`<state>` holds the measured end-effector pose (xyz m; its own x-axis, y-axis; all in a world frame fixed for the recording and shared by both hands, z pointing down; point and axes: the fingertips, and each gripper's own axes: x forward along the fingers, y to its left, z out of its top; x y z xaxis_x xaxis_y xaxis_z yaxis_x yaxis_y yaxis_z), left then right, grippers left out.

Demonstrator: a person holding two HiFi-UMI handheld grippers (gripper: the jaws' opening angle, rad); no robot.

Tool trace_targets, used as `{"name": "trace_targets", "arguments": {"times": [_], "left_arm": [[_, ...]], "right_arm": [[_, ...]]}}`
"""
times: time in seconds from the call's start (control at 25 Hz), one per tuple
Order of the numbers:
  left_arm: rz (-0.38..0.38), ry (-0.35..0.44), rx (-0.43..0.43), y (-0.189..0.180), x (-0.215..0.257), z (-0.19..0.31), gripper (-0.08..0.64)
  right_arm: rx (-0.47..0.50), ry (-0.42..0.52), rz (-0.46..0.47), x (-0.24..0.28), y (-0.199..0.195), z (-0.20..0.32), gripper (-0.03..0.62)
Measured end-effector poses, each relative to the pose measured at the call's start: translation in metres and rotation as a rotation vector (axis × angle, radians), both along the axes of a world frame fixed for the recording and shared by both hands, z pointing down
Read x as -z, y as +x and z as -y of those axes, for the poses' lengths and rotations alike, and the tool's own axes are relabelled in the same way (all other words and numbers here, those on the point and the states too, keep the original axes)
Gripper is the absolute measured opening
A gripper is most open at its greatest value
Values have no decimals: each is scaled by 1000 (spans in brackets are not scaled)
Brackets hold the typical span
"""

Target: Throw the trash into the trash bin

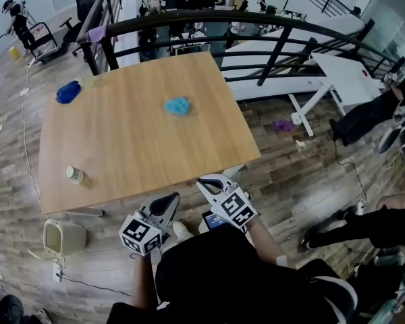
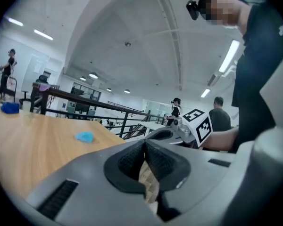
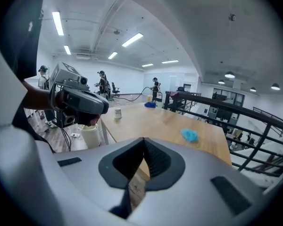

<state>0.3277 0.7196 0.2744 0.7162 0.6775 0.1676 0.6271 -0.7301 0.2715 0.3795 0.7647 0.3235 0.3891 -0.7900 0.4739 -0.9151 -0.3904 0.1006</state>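
Observation:
A light blue crumpled piece of trash (image 1: 177,105) lies near the middle of the wooden table (image 1: 142,154), and it also shows as light blue trash (image 3: 189,135) in the right gripper view. A dark blue wad (image 1: 67,92) sits at the far left corner. A small white cup (image 1: 74,175) stands near the front left edge. The cream trash bin (image 1: 62,237) stands on the floor by the table's front left corner. My left gripper (image 1: 171,198) and right gripper (image 1: 204,181) hang side by side just short of the table's front edge. Both are shut and hold nothing.
A black railing (image 1: 270,29) runs behind the table. A white desk (image 1: 344,73) stands to the right. A purple scrap (image 1: 282,124) lies on the floor. Cables and a power strip (image 1: 57,270) lie by the bin. Seated people's legs (image 1: 364,225) are at the right.

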Motion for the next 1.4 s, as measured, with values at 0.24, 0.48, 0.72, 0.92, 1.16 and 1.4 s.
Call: {"name": "trace_targets", "arguments": {"times": [0.24, 0.48, 0.72, 0.92, 1.16, 1.4], "left_arm": [[55, -60, 34, 46, -6, 12, 8], [100, -37, 23, 109, -6, 23, 8], [84, 17, 48, 175, -1, 13, 8], [127, 49, 60, 200, -18, -1, 8], [183, 77, 60, 209, -37, -1, 8], [208, 159, 53, 218, -39, 3, 8]], "right_arm": [[-6, -17, 57, -5, 65, 8, -3], [-8, -34, 41, -6, 130, 28, -3], [32, -13, 57, -8, 183, 23, -2], [25, 36, 119, -19, 216, 13, -3], [4, 92, 179, -31, 240, 15, -3], [-60, 132, 259, -43, 254, 24, -3]]}}
